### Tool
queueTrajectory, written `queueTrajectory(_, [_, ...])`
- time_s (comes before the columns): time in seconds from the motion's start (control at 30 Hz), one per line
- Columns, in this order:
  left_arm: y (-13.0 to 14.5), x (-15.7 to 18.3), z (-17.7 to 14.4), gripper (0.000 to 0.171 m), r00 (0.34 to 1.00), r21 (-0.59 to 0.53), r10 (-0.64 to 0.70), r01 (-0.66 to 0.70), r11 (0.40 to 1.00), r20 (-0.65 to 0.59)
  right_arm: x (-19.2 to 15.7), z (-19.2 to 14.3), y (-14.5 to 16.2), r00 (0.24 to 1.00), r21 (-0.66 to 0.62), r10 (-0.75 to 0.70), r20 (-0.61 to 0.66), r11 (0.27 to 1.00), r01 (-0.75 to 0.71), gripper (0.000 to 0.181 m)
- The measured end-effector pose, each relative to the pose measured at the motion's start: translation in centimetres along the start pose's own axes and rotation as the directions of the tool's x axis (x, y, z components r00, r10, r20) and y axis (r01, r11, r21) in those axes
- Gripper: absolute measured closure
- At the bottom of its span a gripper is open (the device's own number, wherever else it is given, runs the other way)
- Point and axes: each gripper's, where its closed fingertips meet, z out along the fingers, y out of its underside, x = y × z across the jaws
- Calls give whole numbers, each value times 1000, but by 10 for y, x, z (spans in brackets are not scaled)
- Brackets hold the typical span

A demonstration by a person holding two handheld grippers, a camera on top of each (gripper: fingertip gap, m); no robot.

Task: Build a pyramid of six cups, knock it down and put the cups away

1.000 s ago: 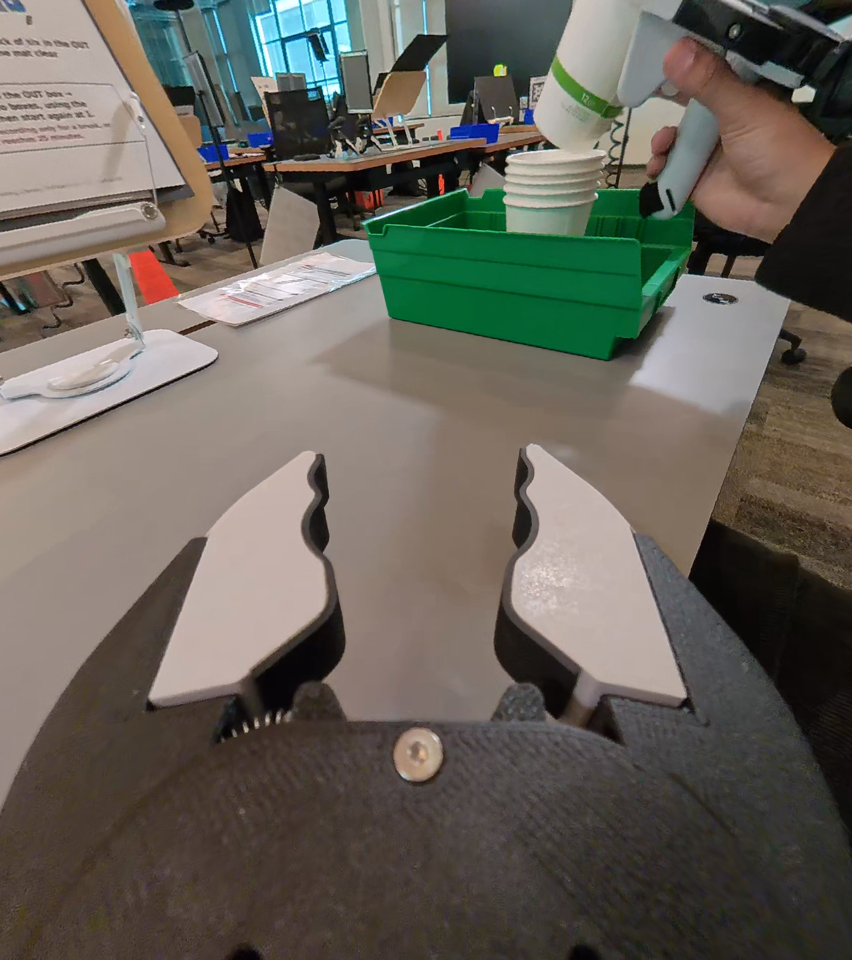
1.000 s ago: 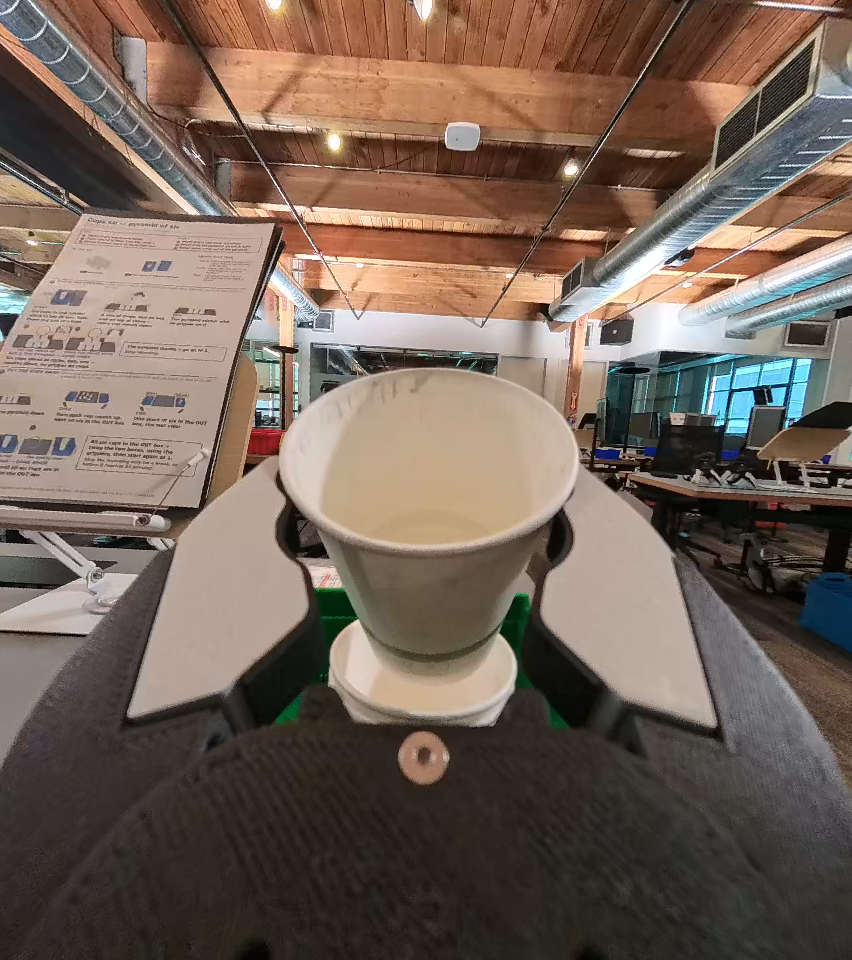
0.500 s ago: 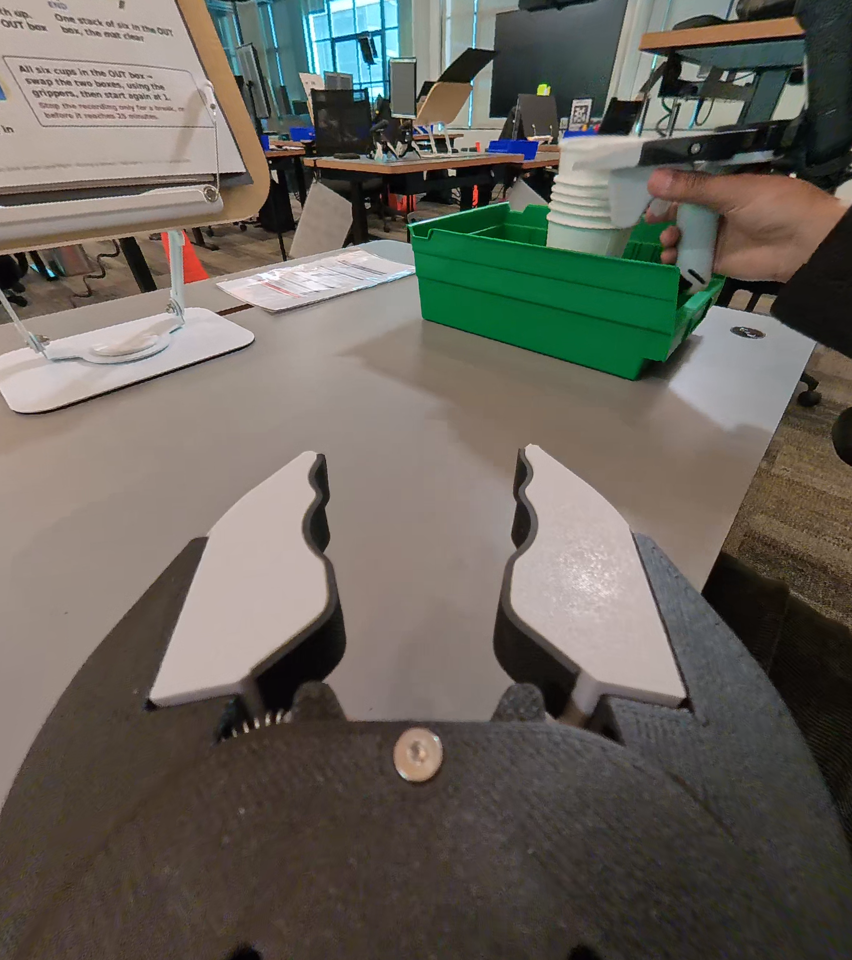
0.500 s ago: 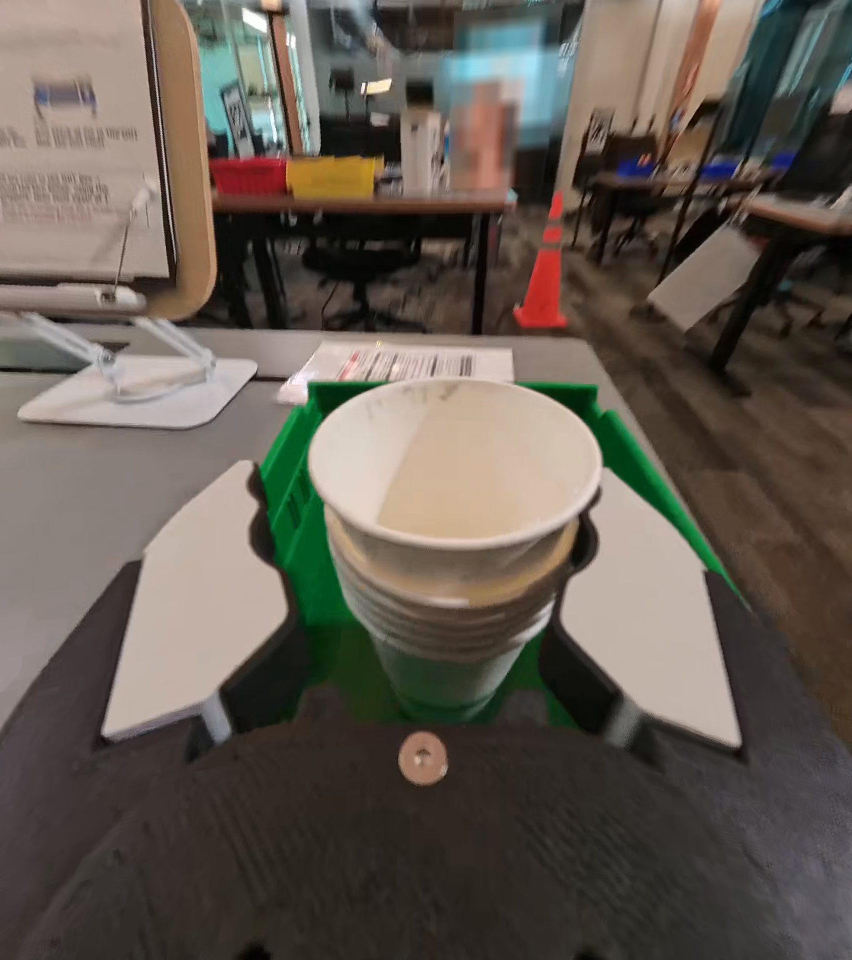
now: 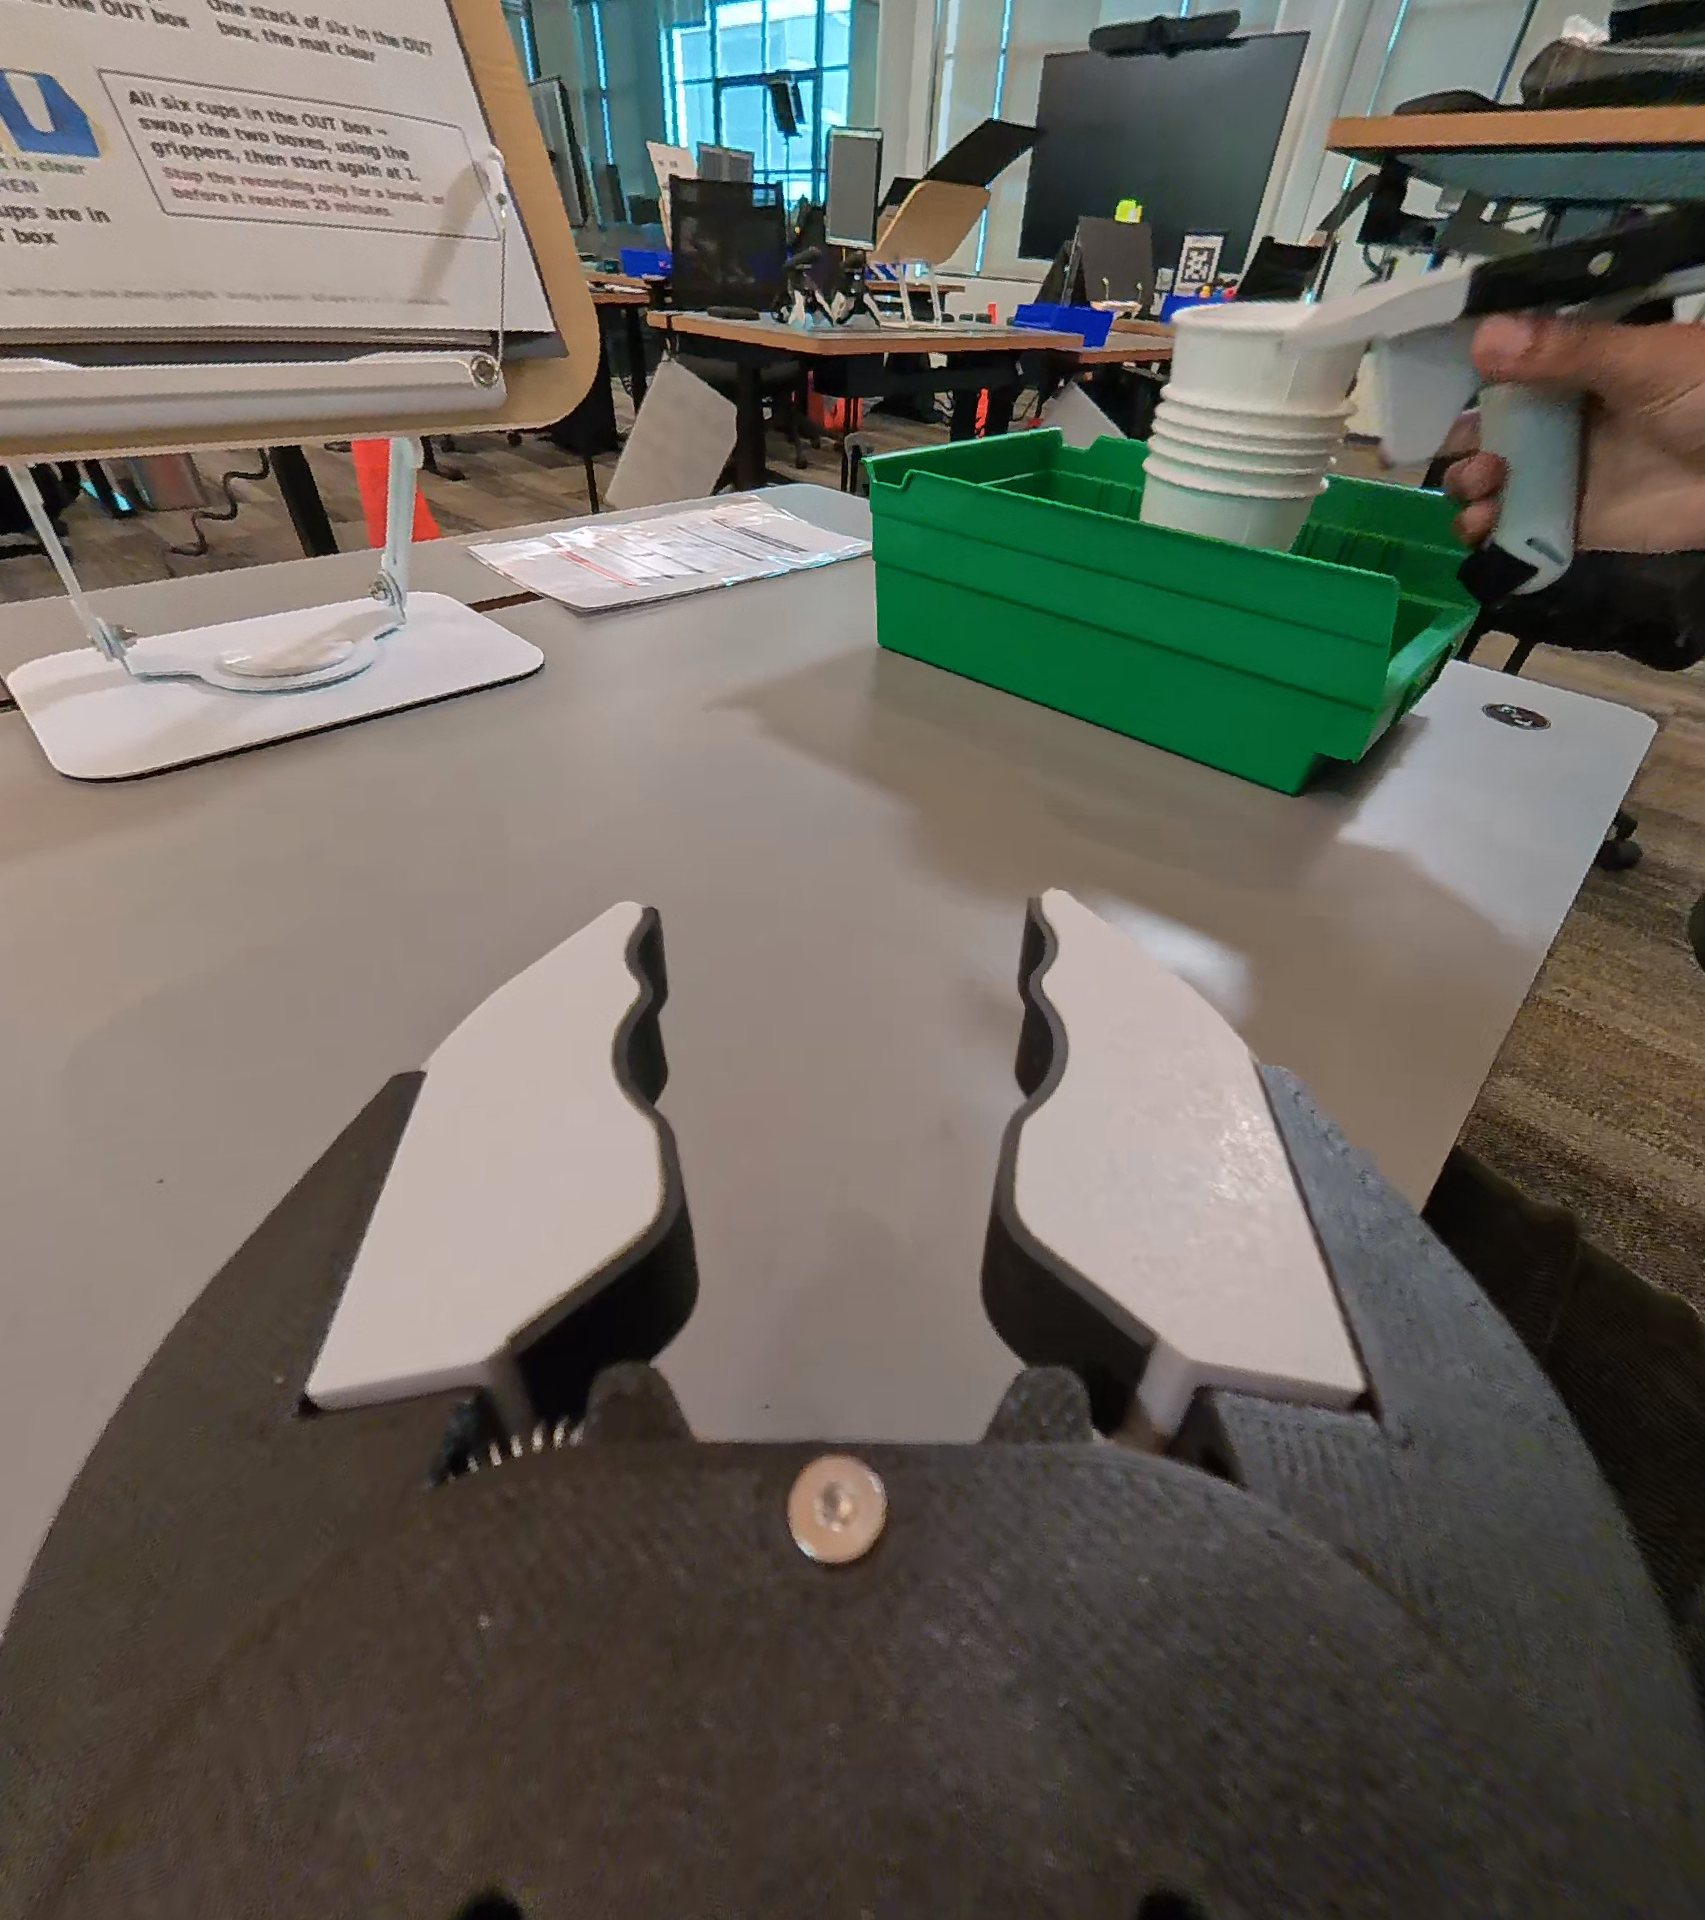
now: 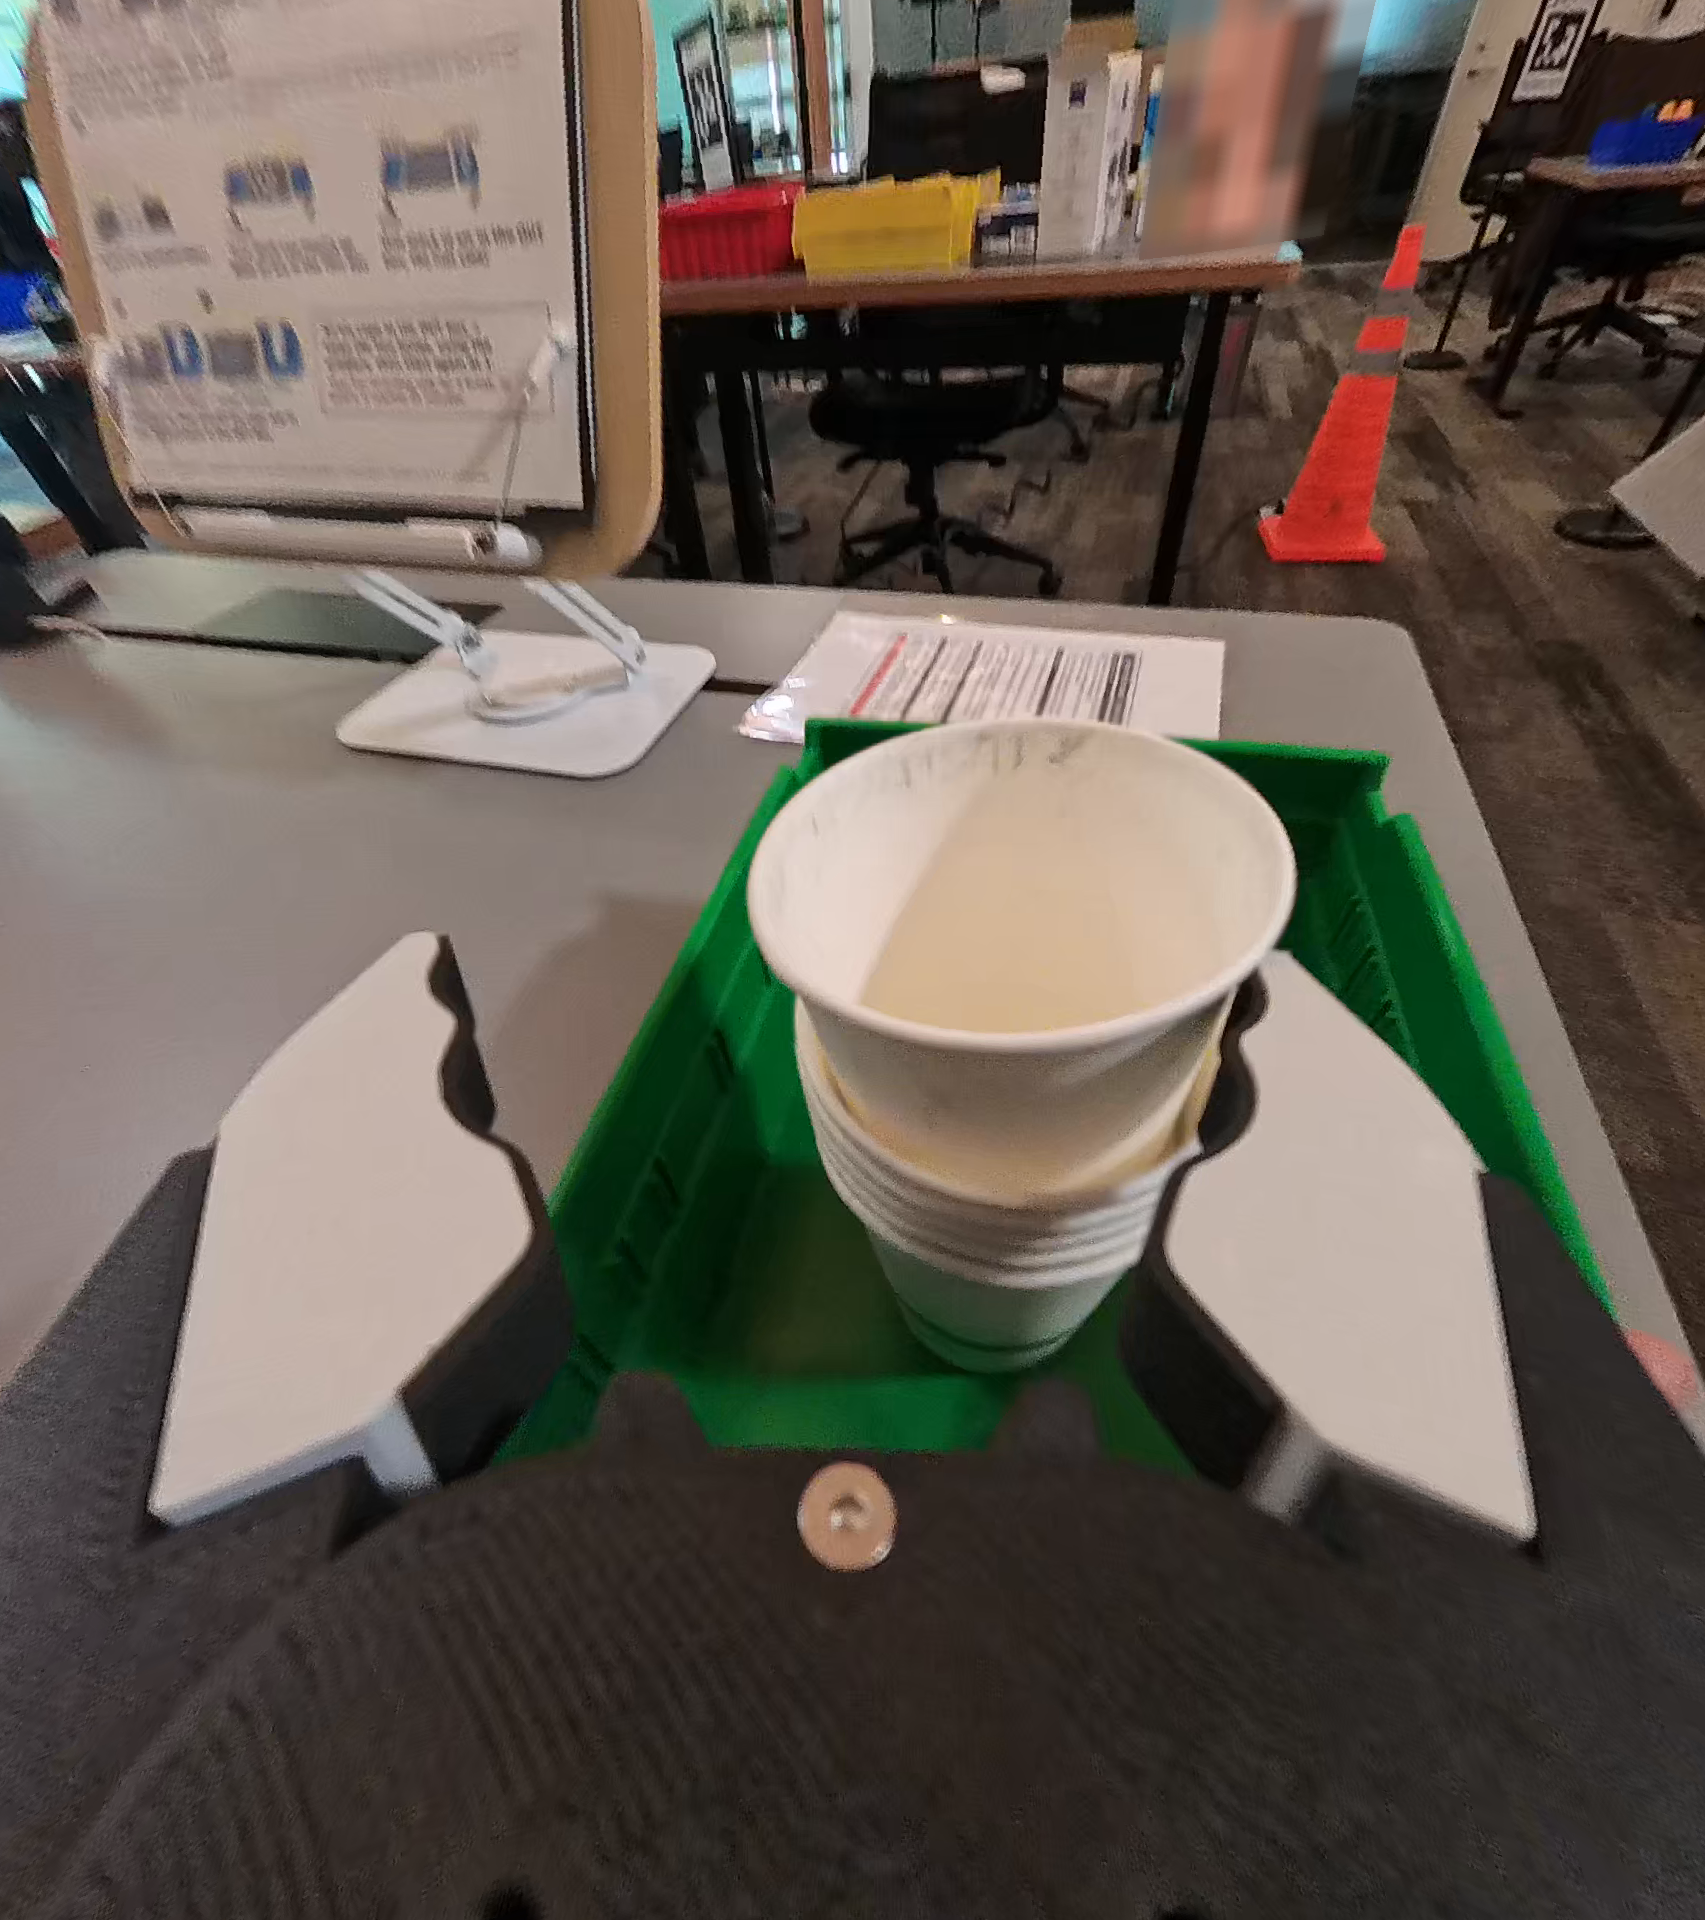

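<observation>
Right wrist view: right gripper (image 6: pixel 853 977), jaws spread wide, straddling one stack of white paper cups (image 6: pixel 1019 1049) that stands in one green bin (image 6: pixel 682 1122) at the table's (image 6: pixel 204 862) far right corner. Its right finger (image 6: pixel 1347 1226) touches the stack; the left stands clear. The top cup sits tilted; about six rims can be counted. Left wrist view: left gripper (image 5: pixel 843 971), jaws apart and empty, above the table's near edge. One document stand (image 5: pixel 276 665) occupies the far left, one bagged sheet (image 5: pixel 671 551) lies just beside the bin.
</observation>
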Motion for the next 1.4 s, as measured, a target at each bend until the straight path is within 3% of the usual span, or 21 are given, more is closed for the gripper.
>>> queueTrajectory(0.23, [3, 0, 2, 107, 1000, -12, -2, 2, 1000, -5, -4, -22, -33, 993, 115, 78, 92, 989, -89, 50])
queueTrajectory(0.57, [3, -2, 1, 107, 1000, -10, -5, 5, 1000, 3, -14, -4, -3, 997, -11, -45, 70, 999, 46, 52])
queueTrajectory(0.97, [5, -3, 2, 107, 1000, -22, -4, 5, 1000, 6, -14, -7, -5, 992, 4, 34, 118, 999, -35, 72])
queueTrajectory(1.4, [6, -5, 2, 107, 1000, -25, -9, 9, 1000, 10, -16, -8, -8, 994, 17, 7, 111, 1000, -9, 69])
